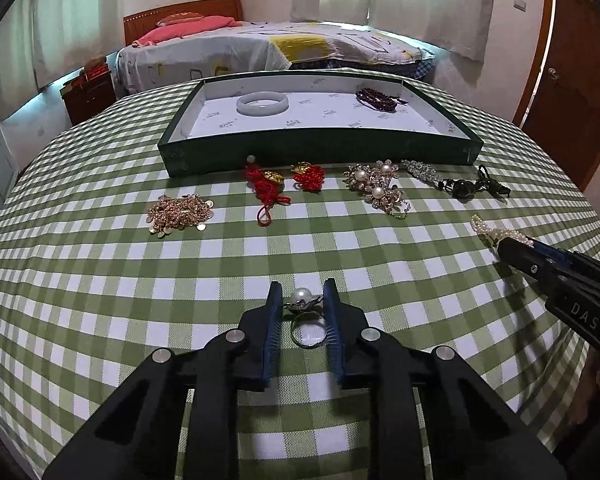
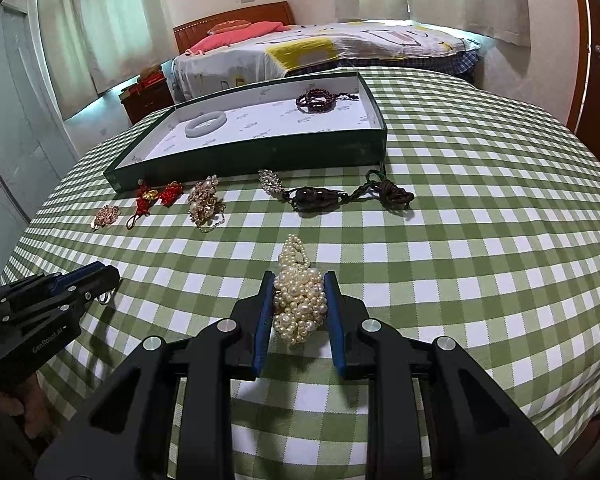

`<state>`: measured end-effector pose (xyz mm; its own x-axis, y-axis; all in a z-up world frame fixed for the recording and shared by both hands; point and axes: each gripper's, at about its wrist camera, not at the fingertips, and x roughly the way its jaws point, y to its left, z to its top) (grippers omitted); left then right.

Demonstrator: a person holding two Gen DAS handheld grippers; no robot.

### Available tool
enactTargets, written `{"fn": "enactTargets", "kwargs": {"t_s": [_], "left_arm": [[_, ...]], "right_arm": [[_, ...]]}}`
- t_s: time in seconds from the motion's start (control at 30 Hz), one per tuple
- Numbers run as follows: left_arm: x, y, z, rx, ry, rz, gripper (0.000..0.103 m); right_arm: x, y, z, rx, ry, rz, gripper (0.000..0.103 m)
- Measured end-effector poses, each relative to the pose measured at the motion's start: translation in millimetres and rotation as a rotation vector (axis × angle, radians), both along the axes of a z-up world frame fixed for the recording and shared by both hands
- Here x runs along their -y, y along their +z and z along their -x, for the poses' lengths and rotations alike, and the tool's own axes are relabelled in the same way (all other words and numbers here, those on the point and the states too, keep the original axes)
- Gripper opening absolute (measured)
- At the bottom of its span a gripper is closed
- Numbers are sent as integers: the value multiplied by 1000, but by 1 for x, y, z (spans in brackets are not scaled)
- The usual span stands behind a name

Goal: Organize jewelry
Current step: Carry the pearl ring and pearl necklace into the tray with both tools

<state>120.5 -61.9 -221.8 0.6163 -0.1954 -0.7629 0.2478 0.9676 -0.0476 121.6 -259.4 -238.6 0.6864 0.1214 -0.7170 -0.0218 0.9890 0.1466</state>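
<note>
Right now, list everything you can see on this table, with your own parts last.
tray: one, dark green, white inside, far side
bangle: one, pale, in tray
bead bracelet: one, dark red, in tray
sequin chain: one, gold, before tray
red knots: two, before tray
pearl brooches: cluster, gold-white
crystal clip: one, clear
dark pendant: one, corded
pearl ring: one, silver, between left gripper's pads
pearl strand: one, cream, in right gripper
tablecloth: green-white check
left gripper: black, blue pads
right gripper: same

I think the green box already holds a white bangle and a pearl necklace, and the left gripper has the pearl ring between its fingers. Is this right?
Not quite. Beside the white bangle, the green box holds a dark red bead bracelet, not pearls, as the left wrist view shows. The left gripper does have the pearl ring between its fingers.
</note>
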Motion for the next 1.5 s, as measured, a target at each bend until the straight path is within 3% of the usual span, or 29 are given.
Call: {"fn": "enactTargets", "kwargs": {"t_s": [0.6, 0.93, 1.2, 1.5], "left_arm": [[-7, 24, -1, 65, 17, 29, 22], [-9, 48, -16, 106, 25, 57, 22], [3, 68, -46, 142, -1, 84, 22], [33, 91, -116, 207, -19, 106, 22]], "right_arm": [[-1, 14, 4, 40, 6, -22, 24], [-5, 43, -4, 97, 14, -38, 24], [-5, 69, -41, 146, 22, -43, 24], [-1, 91, -118, 217, 15, -5, 24]]}}
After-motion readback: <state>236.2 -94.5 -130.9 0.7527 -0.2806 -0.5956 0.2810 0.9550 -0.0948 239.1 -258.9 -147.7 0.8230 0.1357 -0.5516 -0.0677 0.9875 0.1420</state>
